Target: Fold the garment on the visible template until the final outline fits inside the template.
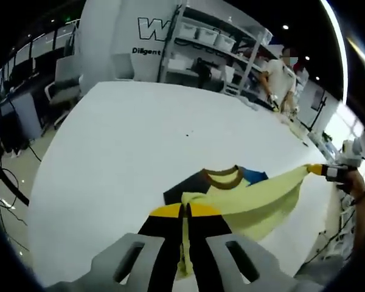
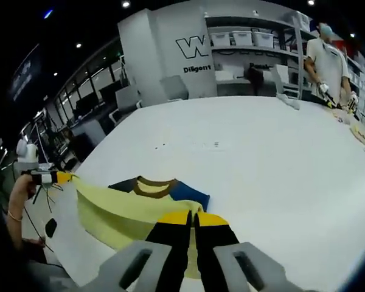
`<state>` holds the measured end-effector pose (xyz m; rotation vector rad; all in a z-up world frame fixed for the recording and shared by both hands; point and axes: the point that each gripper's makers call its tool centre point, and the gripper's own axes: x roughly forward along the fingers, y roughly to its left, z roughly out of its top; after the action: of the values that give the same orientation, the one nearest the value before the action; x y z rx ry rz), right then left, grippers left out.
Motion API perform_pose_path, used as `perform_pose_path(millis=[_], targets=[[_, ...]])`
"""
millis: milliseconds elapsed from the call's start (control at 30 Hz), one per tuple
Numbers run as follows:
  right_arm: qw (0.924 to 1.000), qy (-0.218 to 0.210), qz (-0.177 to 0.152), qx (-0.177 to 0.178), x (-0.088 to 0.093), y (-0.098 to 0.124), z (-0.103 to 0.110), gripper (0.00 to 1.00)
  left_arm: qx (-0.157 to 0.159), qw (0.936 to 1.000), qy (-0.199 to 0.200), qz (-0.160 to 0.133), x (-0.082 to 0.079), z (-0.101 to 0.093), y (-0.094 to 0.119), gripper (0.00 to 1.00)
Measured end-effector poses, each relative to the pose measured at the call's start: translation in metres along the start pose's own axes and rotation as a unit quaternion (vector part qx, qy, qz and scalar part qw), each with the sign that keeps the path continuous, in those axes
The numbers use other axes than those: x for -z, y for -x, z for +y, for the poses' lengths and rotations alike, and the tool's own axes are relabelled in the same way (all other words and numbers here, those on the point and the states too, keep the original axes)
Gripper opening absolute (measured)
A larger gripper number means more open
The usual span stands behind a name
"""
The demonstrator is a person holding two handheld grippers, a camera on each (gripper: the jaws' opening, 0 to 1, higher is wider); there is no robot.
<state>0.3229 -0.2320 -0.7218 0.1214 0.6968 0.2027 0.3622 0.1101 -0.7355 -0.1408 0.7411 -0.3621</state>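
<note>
Both the left gripper (image 1: 184, 213) and right gripper (image 2: 191, 217) have jaws pinched tight on the pale yellow garment (image 1: 255, 198), lifted sagging above the worktop (image 1: 134, 140) — light, floppy cloth, best taken by its hem corners.

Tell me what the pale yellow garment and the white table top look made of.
The pale yellow garment looks like soft matte knit fabric: it drapes and creases between the shut left gripper and right gripper. The white table top looks smooth, hard and faintly glossy, possibly laminate.
</note>
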Motion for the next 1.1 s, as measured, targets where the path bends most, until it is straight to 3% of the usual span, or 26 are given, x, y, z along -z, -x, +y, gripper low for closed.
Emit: perform_pose_path(millis=[200,467,667,933,1100], targets=[[1.0,0.0,-0.002,-0.002,-0.022,-0.036,-0.01,0.0,-0.014,0.9999,0.004,0.005,-0.003,0.011,-0.021,0.0],[1.0,-0.002,-0.002,0.008,-0.038,-0.063,-0.025,0.0,-0.019,0.9998,0.001,0.005,-0.017,0.024,-0.05,0.0],[0.9997,-0.015,0.01,0.018,-0.037,-0.083,-0.036,0.0,-0.011,0.9998,0.003,0.015,-0.021,0.03,-0.073,0.0],[0.999,-0.021,0.028,0.029,-0.022,-0.114,-0.037,0.0,-0.022,0.999,0.012,0.038,-0.005,0.047,-0.102,0.0],[0.9987,-0.025,0.036,0.025,-0.01,-0.118,-0.034,0.0,-0.028,0.9982,0.025,0.047,0.004,0.053,-0.116,0.0]])
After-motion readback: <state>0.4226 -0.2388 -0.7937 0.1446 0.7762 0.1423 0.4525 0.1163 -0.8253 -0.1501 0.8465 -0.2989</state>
